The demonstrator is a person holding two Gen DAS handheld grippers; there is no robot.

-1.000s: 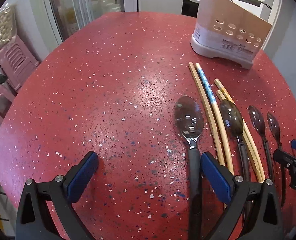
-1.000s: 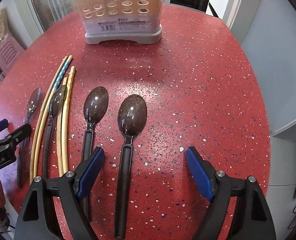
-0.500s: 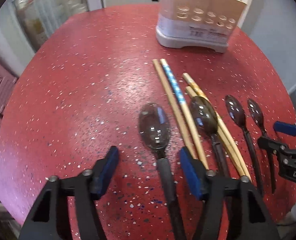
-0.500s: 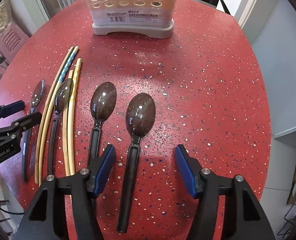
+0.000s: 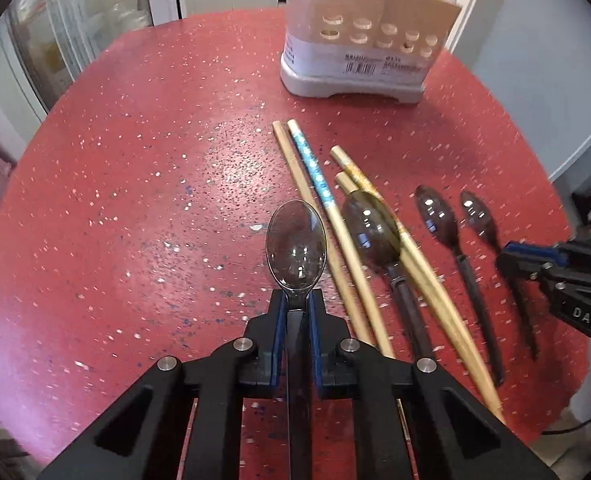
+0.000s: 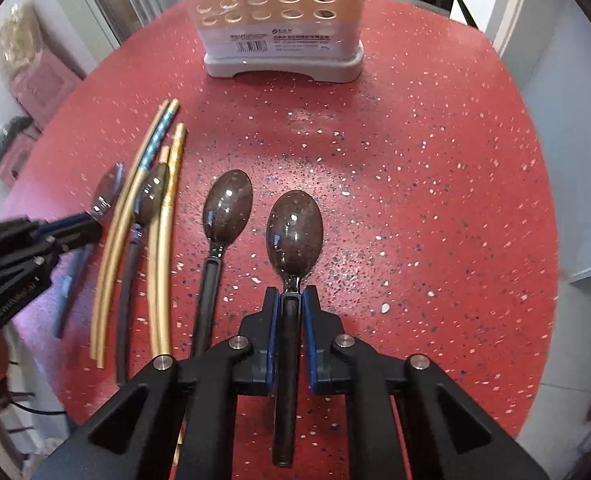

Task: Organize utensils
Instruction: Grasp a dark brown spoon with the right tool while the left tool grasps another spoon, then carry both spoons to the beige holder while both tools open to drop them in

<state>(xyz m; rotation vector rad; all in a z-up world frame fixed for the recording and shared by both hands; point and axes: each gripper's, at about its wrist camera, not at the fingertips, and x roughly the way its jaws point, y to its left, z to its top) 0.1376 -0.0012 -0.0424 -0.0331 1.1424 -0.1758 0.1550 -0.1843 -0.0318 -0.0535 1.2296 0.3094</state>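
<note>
- step in hand, as i judge it: picking up. each gripper takes one spoon off the red speckled table [image 6: 435, 168].
- the left gripper [image 5: 296, 308] has its jaws closing, now nearly together, blue pads on either side of the neck of the clear-bowled spoon [image 5: 296, 240]; the pads look pressed on the black handle. this spoon is at the left end of the row of utensils.
- the right gripper [image 6: 291, 304] is closing the same way, narrow, pads against the handle of the dark spoon [image 6: 294, 232], which is at the right end of the row.
- between the two lie a third dark spoon [image 6: 227, 210], a spoon across the chopsticks [image 6: 165, 216], and the chopsticks themselves, all flat on the table.
- the utensil holder [image 6: 283, 36] stands upright near the far edge, well apart from the row, holes facing the cameras.
- next move, by my reading: lift both spoons clear without dragging the neighbours, carry them to the holder, then tip each handle down into a compartment from above.
- which compartment suits spoons i cannot tell from here.
</note>
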